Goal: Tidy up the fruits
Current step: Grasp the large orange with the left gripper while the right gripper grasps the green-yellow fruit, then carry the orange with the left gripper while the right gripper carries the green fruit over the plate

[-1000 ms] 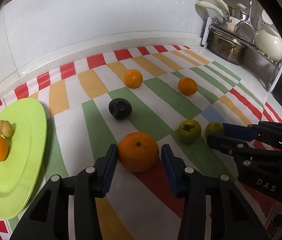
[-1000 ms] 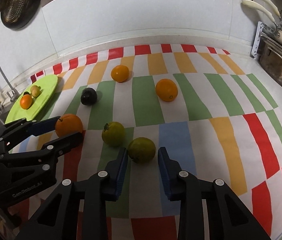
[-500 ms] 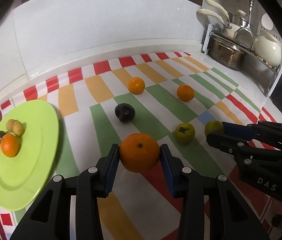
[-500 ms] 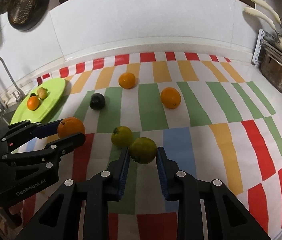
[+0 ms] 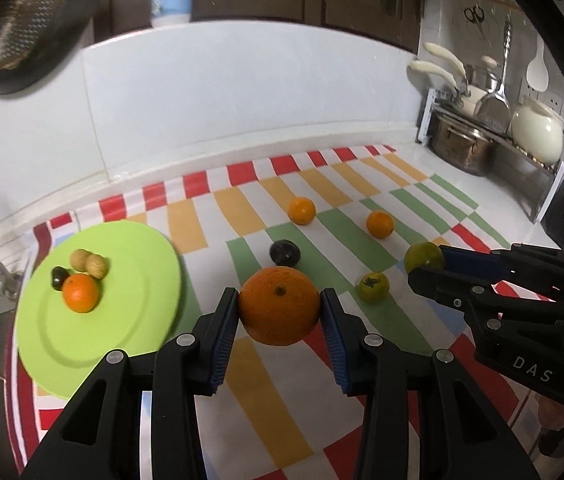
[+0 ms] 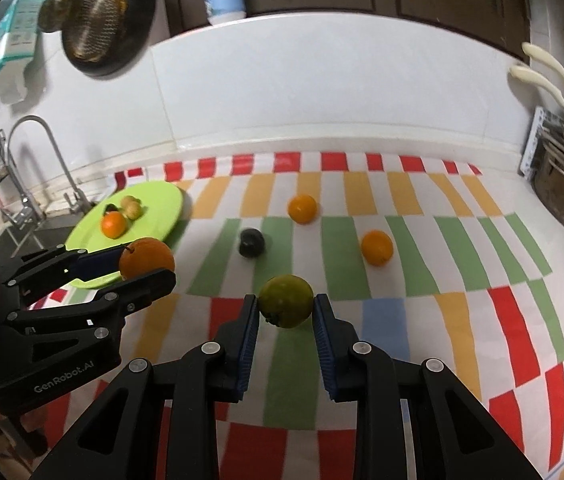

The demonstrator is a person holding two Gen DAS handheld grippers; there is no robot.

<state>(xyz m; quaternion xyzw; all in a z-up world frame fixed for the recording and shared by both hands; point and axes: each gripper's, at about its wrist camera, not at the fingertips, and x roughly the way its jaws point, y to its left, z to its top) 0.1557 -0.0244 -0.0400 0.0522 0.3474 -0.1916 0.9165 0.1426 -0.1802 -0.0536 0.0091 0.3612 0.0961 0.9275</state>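
My left gripper [image 5: 280, 310] is shut on a large orange [image 5: 279, 306] and holds it above the striped cloth, right of the green plate [image 5: 122, 320]. My right gripper [image 6: 285, 306] is shut on a green citrus fruit [image 6: 285, 300], lifted off the cloth. The plate carries a small orange [image 5: 80, 293], two brown nut-like fruits [image 5: 90, 264] and a dark fruit [image 5: 58, 277]. On the cloth lie two small oranges [image 5: 301, 211] [image 5: 379, 224], a dark plum [image 5: 285, 253] and a second green fruit [image 5: 371, 287]. The right gripper shows in the left wrist view [image 5: 427, 264]. The left gripper shows in the right wrist view [image 6: 148, 266].
A white tiled wall [image 5: 242, 92] backs the counter. A rack with pots and utensils [image 5: 481, 132] stands at the far right. A faucet and sink [image 6: 38, 184] lie left of the plate. A dark pan [image 6: 102, 28] hangs on the wall above.
Both grippers closed on their fruits and lifted them off the cloth. Both views have risen and pulled back, with the left gripper shifting toward the plate.
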